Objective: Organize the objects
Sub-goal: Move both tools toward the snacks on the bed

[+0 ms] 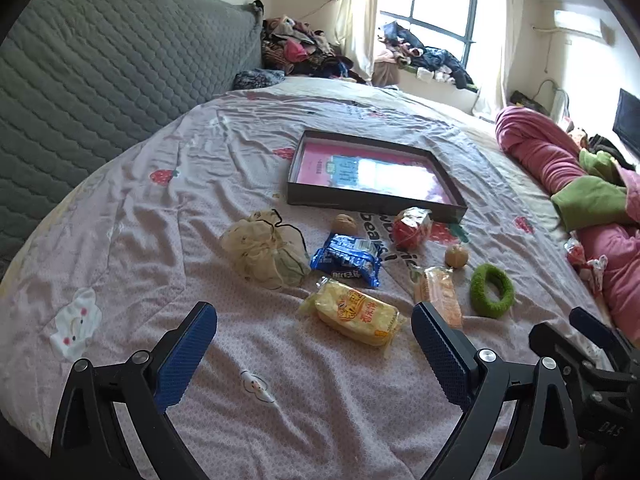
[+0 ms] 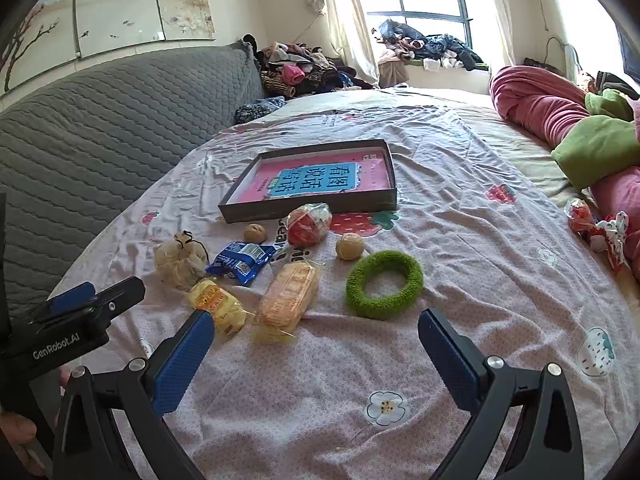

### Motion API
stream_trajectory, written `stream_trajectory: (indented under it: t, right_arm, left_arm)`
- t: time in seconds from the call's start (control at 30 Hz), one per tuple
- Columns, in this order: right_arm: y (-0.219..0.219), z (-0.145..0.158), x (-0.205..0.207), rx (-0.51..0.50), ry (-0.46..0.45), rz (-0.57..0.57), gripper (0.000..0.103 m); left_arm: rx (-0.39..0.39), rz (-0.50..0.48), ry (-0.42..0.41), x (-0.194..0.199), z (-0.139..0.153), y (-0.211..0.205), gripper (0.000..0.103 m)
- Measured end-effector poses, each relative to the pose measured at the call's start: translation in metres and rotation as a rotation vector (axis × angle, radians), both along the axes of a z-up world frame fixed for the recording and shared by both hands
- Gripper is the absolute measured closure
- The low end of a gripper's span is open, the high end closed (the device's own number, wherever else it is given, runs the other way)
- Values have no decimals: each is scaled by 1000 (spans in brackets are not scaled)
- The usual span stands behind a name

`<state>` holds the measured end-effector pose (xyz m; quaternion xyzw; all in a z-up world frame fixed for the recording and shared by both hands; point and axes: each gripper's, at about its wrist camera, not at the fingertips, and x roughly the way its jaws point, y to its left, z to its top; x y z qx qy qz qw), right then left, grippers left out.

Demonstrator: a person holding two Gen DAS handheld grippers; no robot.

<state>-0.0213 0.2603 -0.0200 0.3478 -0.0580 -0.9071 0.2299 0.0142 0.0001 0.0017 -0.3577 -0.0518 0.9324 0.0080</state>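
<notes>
Left wrist view, left hand-held gripper [image 1: 314,332] spread wide, empty, bare bedsheet [image 1: 280,400] between fingers, right hand-held gripper [image 2: 316,338] likewise.

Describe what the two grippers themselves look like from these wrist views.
Both match: black angular frames with silver bolts, and fingers faced with blue textured pads. The left gripper carries white "GenRobot.AI" lettering on its side. No cables or sleeves are visible.
</notes>
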Motion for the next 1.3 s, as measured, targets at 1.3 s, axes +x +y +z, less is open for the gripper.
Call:
stream_trajectory:
  t: [1.3]
  right_arm:
    - [7,13,1,26,-8,35,0]
  left_arm:
    - [-35,-34,7,3,18,13,5]
